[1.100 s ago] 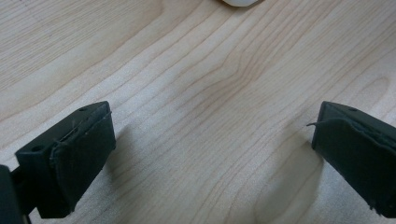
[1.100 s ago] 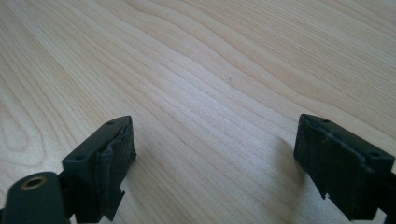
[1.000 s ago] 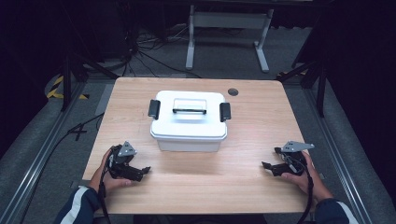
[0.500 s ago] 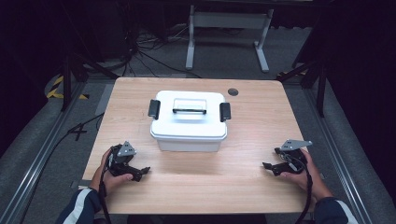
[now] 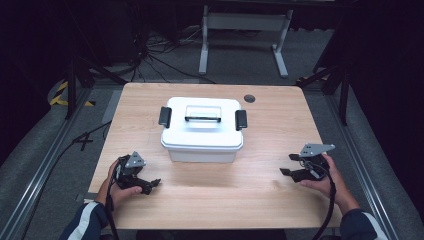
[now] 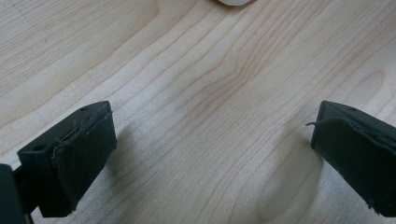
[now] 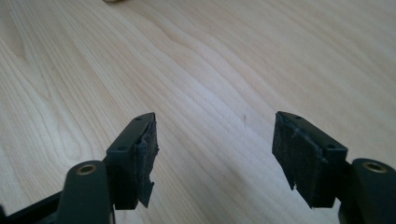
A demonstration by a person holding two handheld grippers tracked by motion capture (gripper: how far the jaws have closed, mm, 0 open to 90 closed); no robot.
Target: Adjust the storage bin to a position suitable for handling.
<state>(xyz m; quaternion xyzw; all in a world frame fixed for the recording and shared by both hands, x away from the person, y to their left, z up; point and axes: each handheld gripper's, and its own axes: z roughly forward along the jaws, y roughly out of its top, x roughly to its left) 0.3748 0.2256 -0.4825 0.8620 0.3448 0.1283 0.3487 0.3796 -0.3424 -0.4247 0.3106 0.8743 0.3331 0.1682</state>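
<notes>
Box (image 5: pixel 202 131) sits near the middle of the worktop (image 5: pixel 260 195), a little toward the far edge, white and lidded. Its long axis runs left to right across the high view, parallel to the near edge of the worktop. A handle (image 5: pixel 203 116) lies flat along that same axis on the lid, and a dark latch (image 5: pixel 165 116) closes one short end while a second latch (image 5: pixel 241 120) closes the other. The lid is on.

The left gripper (image 5: pixel 148 184) rests low over the near-left part of the worktop, held in a hand (image 5: pixel 121 181), with its jaws spread wide and nothing between them; they point right and slightly away from the person. In the left gripper view a small pale edge of the box (image 6: pixel 235 2) shows at the top, well apart from the jaws.

The right gripper (image 5: pixel 286 165) is held by the other hand (image 5: pixel 325 177) over the near-right part of the worktop, its jaws also spread and empty, pointing left toward the centre. Both grippers are well apart from the box, one to each side of it and nearer the person.

A dark round grommet (image 5: pixel 249 98) is set in the worktop behind the box.
</notes>
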